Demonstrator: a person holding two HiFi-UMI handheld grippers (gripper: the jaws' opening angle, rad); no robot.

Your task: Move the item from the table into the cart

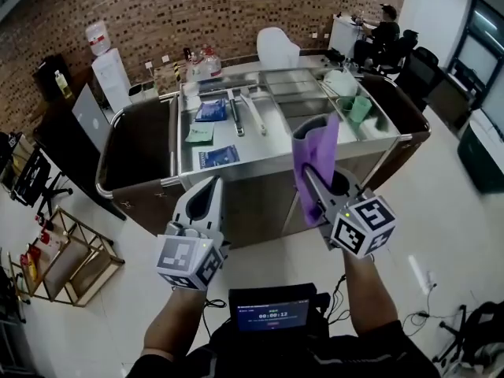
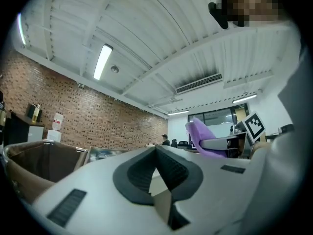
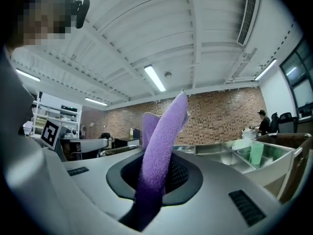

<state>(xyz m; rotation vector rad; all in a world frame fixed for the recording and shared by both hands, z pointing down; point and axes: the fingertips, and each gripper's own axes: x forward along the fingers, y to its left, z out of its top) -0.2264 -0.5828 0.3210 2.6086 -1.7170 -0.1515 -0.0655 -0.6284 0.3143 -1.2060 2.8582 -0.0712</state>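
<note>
Purple cloth (image 1: pixel 315 156) pinched upright in right gripper (image 1: pixel 321 191) | left gripper (image 1: pixel 209 187) closed, empty | step: carrying toward cart (image 1: pixel 276 124) | next: reach over a cart compartment, then release

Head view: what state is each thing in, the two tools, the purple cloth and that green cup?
Left tool: shut, holding nothing.
Right tool: shut on the purple cloth.
Purple cloth: pinched, held in the air, sticking upward.
Green cup: upright.

Purple cloth (image 1: pixel 316 160) in my right gripper (image 1: pixel 313 181), black-and-white marker squares on its cube (image 1: pixel 364 225), blue packets (image 1: pixel 217 156) beyond my left gripper (image 1: pixel 206 191), red-brown brick wall (image 1: pixel 197 10).
</note>
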